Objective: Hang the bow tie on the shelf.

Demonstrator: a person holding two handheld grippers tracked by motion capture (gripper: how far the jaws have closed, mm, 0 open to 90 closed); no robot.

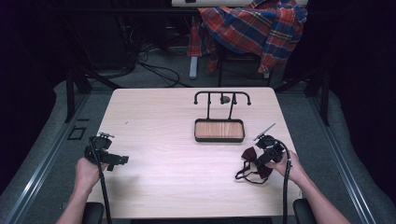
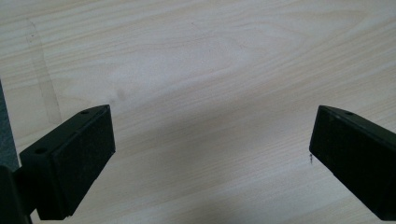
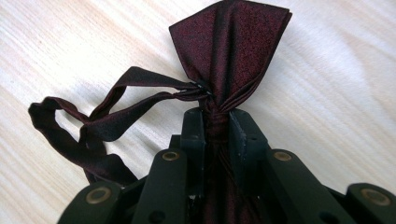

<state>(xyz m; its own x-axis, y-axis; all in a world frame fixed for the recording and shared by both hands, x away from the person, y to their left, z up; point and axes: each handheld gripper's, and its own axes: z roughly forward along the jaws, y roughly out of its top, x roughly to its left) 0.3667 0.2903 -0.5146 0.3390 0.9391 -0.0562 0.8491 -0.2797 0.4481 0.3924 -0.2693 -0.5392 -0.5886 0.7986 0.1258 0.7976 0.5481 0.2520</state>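
At the left of the table (image 1: 154, 116), the left gripper (image 1: 120, 160) is held low over bare wood near the front edge. In the left gripper view its jaws stand wide apart with nothing between them. No hazard is noted on this side, except that the tool is well apart from the work and cannot steady anything if help is wanted.

Toward the middle, a small stand (image 1: 222, 97) with a hooked crossbar rises from a wooden tray (image 1: 219, 130). It is judged the likely destination; the tray rim and the uprights are obstacles on which a trailing strap could catch.

At the right, the right gripper (image 1: 260, 158) is closed on a dark red bow tie (image 3: 231, 51), which lies on the table near the front right edge. In the right gripper view the jaws are seen pinched about the central knot, one wing fanned out beyond them. The neck strap (image 3: 105, 116) lies loose in loops to one side.

The fabric appears smooth, so slippage through the narrow pinch on lifting is a risk. The loose strap may drag, snag or swing, and the tie could be pulled askew.
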